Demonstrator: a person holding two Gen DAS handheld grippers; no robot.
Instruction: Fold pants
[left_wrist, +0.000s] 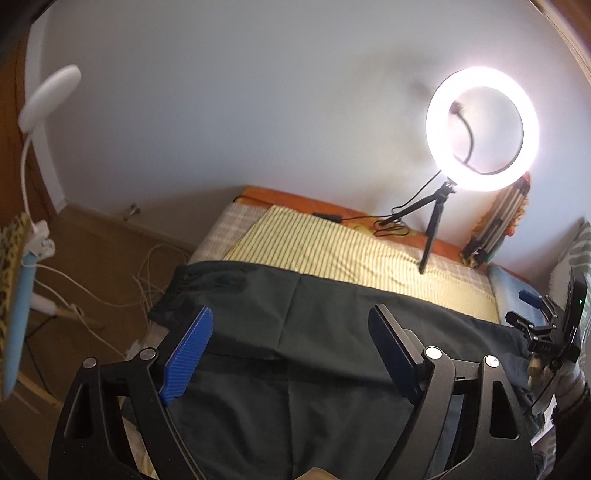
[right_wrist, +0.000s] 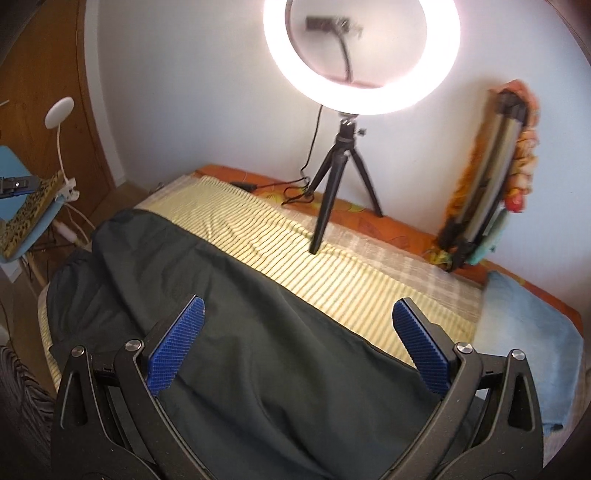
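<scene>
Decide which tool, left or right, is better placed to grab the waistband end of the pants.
Left, probably. The left tool hovers open over the pants near their gathered waistband. The right tool, also open, sits further along the legs.

Dark green pants (right_wrist: 229, 332) on a yellow-striped sheet (right_wrist: 332, 273), blue ribbed pads (right_wrist: 177, 347), orange bed edge (right_wrist: 406, 232).
</scene>
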